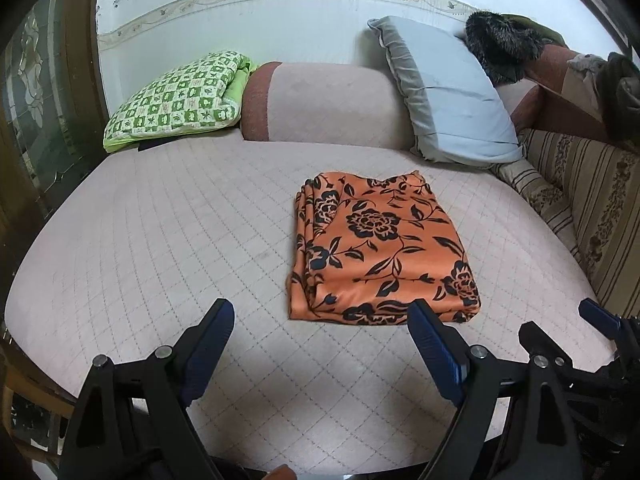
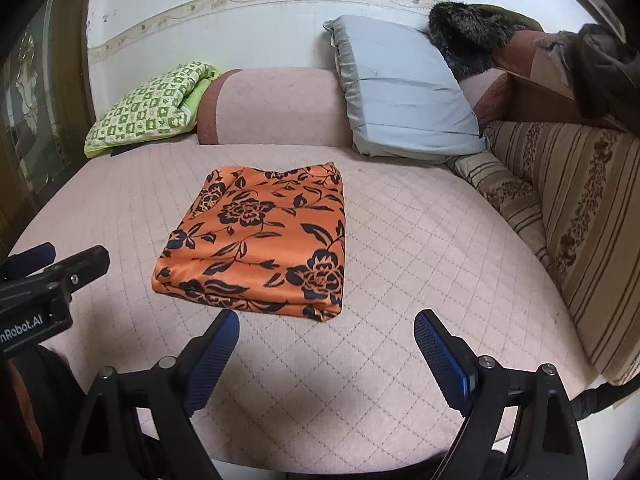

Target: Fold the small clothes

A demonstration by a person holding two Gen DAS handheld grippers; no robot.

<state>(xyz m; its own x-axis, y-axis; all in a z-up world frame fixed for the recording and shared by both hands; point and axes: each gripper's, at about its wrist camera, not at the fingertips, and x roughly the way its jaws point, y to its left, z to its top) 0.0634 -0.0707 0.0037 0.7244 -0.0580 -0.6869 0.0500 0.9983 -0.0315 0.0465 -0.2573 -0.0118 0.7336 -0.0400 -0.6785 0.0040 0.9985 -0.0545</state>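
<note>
- The orange floral garment (image 1: 380, 248) lies on the quilted pink mattress (image 1: 160, 220), near the middle of the surface, folded into a compact rectangular stack of several layers.
- Layer edges show along the garment's left side in the left wrist view; the top face is flat, with only shallow creases.
- The left gripper (image 1: 320, 344) hangs above the mattress just in front of the garment's near edge. Its jaws stand wide apart and nothing is between them.
- The right gripper (image 2: 326, 350) hangs in front of the garment's near right corner. Its jaws stand wide apart and carry nothing.
- Neither gripper touches the garment.
- Judgement: folding of this garment appears complete; no loose flap or sleeve shows.
- Remaining work, if any: none is evident for this piece. No other unfolded small garment lies on the mattress.
- The green checked pillow (image 1: 180, 96) and grey pillow (image 1: 452, 92) sit well apart from the garment, against the back bolster.
</note>
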